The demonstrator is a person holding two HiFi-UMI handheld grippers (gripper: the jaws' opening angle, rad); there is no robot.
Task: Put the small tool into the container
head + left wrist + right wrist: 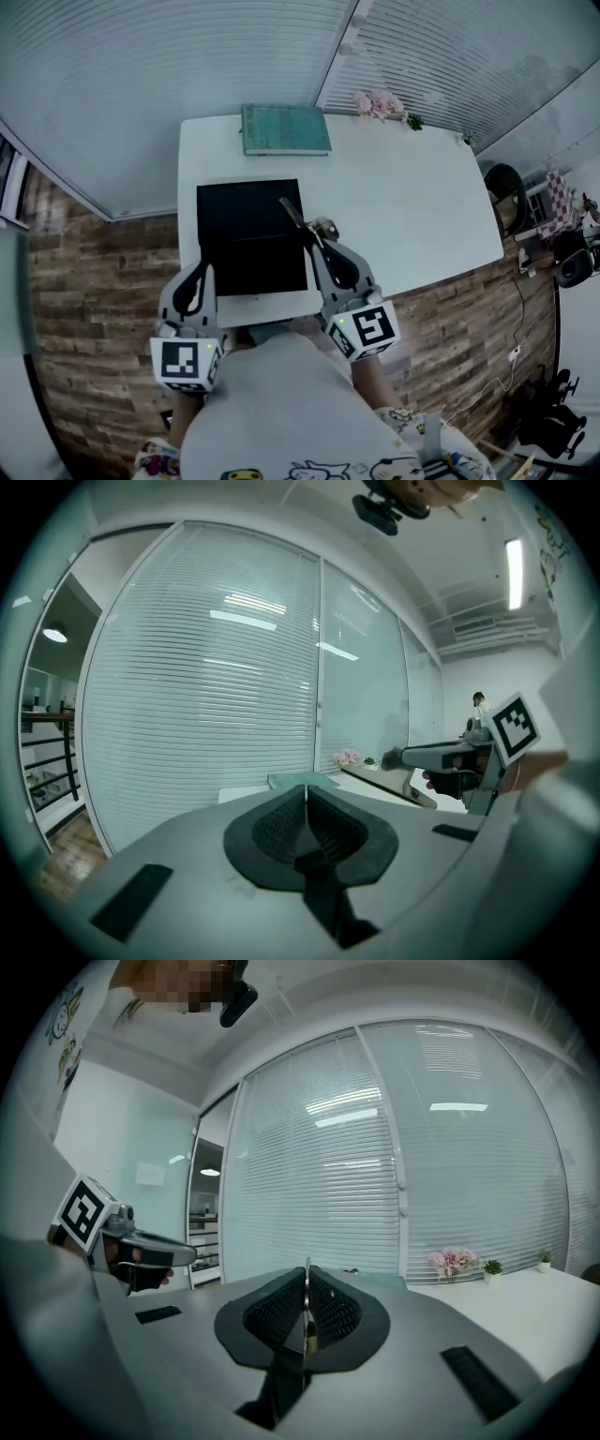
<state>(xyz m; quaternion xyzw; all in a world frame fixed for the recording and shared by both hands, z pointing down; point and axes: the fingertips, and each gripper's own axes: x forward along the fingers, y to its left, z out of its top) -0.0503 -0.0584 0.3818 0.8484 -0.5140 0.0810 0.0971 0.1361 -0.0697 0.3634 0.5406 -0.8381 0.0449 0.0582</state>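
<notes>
A black, shallow container (pixel 242 211) lies on the left half of the white table (pixel 403 206). My right gripper (pixel 320 234) hangs over the container's right edge, shut on the small tool (pixel 292 212), a thin metal piece that sticks out up and to the left over the black surface. In the right gripper view the tool (pixel 307 1309) shows edge-on as a thin blade between the pads. My left gripper (pixel 203 268) is at the container's near left corner, jaws shut with nothing between them (pixel 307 797). The left gripper view shows the right gripper (pixel 441 757) to the right.
A green book (pixel 286 129) lies at the table's far edge, behind the container. Pink flowers (pixel 378 103) stand at the far right of it. Slatted blinds close off the back. The table's right half carries nothing. A dark chair (pixel 506 192) stands beyond its right edge.
</notes>
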